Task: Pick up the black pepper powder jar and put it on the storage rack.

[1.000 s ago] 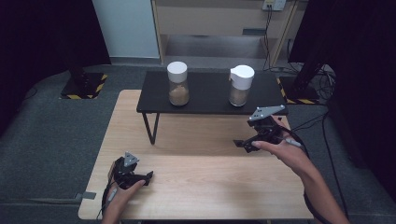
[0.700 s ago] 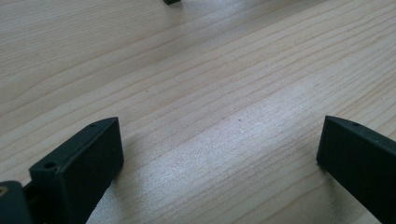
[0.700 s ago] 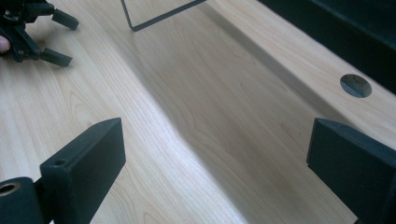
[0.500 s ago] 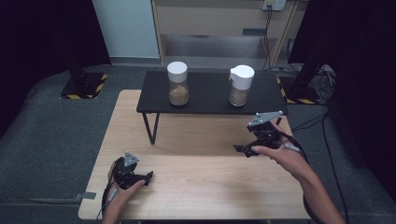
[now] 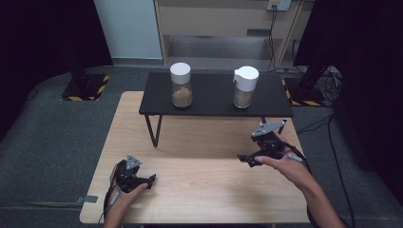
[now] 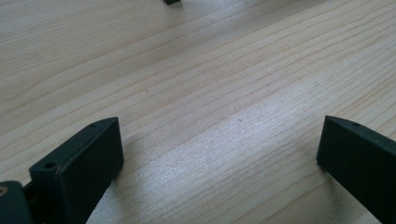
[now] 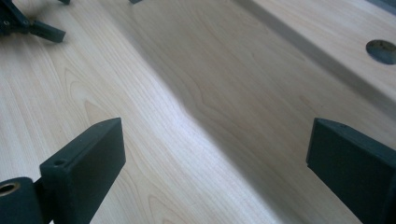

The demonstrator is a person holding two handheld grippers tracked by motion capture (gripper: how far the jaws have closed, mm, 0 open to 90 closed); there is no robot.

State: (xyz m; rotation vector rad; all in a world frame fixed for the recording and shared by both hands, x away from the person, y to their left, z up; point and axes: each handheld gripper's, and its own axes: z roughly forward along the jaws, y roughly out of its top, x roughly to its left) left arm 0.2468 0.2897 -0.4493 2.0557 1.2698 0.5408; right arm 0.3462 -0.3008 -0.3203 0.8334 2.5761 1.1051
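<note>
Two glass jars with white lids and brown contents stand on a low black shelf: the left jar and the right jar. My left gripper rests low on the wooden table near its front left. Its jaws stand wide open over bare wood. My right gripper hovers over the table's right side, in front of the shelf and pointing left. Its jaws are also wide open with nothing between them. The left gripper lies far off in the right gripper view.
The shelf stands on thin black legs across the table's back half. Dark carpet surrounds the table. Cables lie on the floor at the right, and a cabinet stands behind.
My right gripper has sunk toward the table with its jaws still open. The left gripper has stayed where it was.
</note>
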